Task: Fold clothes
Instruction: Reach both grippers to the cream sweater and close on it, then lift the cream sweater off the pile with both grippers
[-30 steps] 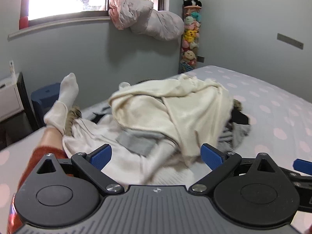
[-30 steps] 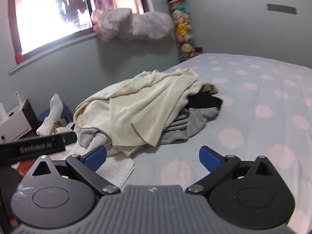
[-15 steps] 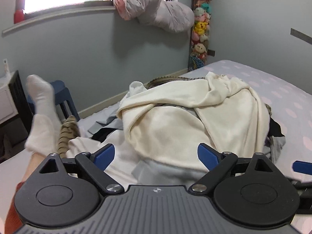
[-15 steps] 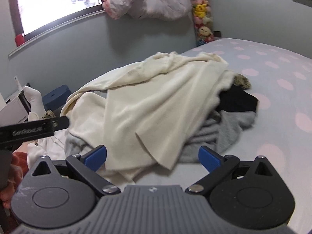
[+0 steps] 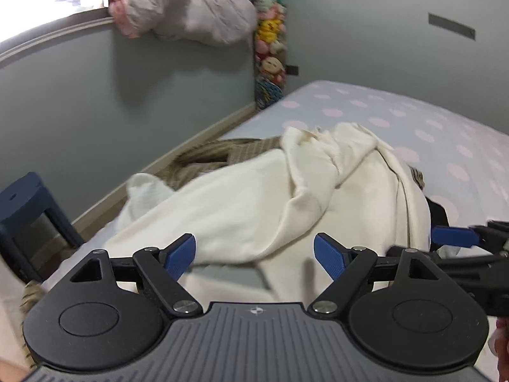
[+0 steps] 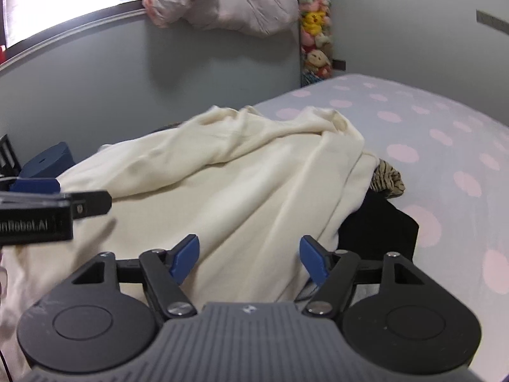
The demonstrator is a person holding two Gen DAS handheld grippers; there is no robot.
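Observation:
A cream garment (image 5: 254, 203) (image 6: 229, 184) lies crumpled on top of a clothes pile on the bed. Under it show a striped brown piece (image 5: 222, 156), a black piece (image 6: 378, 226) and a white sock (image 5: 146, 191). My left gripper (image 5: 254, 253) hangs just over the cream cloth's near edge, its jaws closing with cloth below the gap but no pad pressing on it. My right gripper (image 6: 249, 256) is over the same garment further right, jaws closing too, nothing pinched. Each gripper shows at the edge of the other's view.
The bed sheet (image 6: 445, 146) is grey with pink dots and stretches off to the right. A dark blue stool (image 5: 22, 197) stands beside the bed at left. A padded jacket (image 5: 184, 16) hangs at the window sill, with a column of plush toys (image 5: 270, 44) in the corner.
Both grippers have moved forward, close over the cream garment, which now fills the lower views. Both pairs of jaws have narrowed. The socked foot has left the left view.

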